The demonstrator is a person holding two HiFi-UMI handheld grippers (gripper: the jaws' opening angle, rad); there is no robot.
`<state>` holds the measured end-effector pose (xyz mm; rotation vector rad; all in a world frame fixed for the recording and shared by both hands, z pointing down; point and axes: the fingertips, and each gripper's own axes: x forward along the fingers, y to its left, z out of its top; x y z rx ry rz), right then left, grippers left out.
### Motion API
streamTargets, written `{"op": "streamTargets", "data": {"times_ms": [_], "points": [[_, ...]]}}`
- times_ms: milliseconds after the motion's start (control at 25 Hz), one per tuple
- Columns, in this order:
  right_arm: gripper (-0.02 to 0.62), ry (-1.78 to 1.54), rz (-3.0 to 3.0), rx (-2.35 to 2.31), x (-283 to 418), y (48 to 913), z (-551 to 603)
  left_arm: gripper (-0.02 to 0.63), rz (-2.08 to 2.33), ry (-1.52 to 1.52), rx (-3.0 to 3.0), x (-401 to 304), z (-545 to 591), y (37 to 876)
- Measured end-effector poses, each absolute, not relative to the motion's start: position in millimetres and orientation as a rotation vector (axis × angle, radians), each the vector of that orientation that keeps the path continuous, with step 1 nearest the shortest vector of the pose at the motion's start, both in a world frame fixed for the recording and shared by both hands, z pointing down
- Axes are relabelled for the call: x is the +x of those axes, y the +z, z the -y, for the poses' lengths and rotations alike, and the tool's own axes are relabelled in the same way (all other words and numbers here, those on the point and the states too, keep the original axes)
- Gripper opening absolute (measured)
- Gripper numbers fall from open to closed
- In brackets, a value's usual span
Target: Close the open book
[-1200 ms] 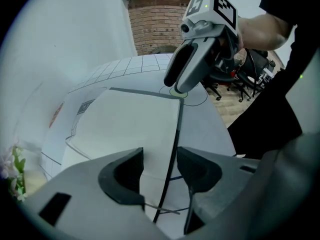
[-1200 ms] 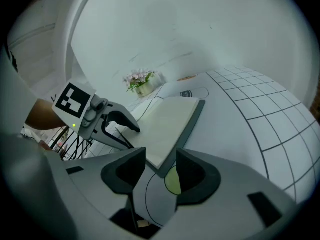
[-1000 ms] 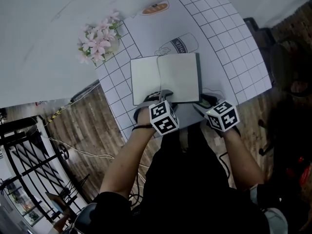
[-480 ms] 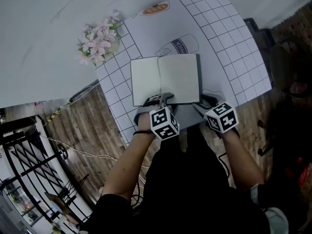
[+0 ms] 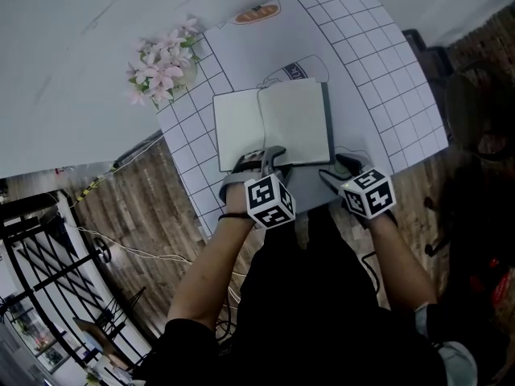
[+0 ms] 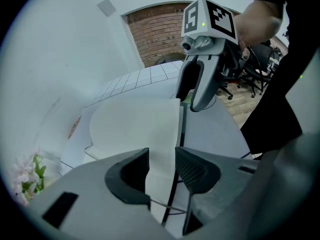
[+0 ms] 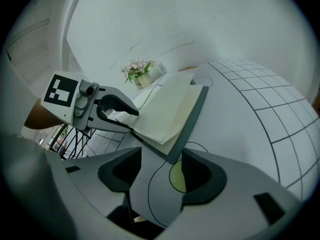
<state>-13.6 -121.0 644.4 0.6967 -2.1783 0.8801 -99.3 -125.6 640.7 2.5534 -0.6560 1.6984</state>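
Note:
The open book (image 5: 273,125) lies on the grey mat (image 5: 241,47), with blank cream pages and a dark cover. My left gripper (image 5: 262,161) is at the book's near edge by the spine. In the left gripper view a white page (image 6: 135,124) runs between its spread jaws, and the pads do not press on it. My right gripper (image 5: 342,174) hovers just off the book's near right corner. Its jaws are opening, and between them I see only the mat and a green disc (image 7: 176,176). From the right gripper view, the left gripper (image 7: 131,121) straddles the page edge of the book (image 7: 165,109).
A pot of pink flowers (image 5: 161,67) stands at the table's far left corner. The mat carries printed drawings, a milk bottle (image 5: 294,72) and an orange oval (image 5: 256,12). The gridded tabletop (image 5: 386,71) ends at wooden floor, with a dark chair (image 5: 475,103) to the right.
The left gripper has tilted a little at the book's near edge, and the pages there look slightly raised. The right gripper has kept its place.

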Motion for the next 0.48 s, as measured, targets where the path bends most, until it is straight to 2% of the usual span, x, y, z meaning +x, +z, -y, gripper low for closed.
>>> {"op": "streamTargets", "data": {"times_ms": [480], "points": [[0.242,0.894,2.175,0.706,-15.6,644.7,124.0,0.17,0.665,1.693,2.572,-101.1,125.0,640.2]]}}
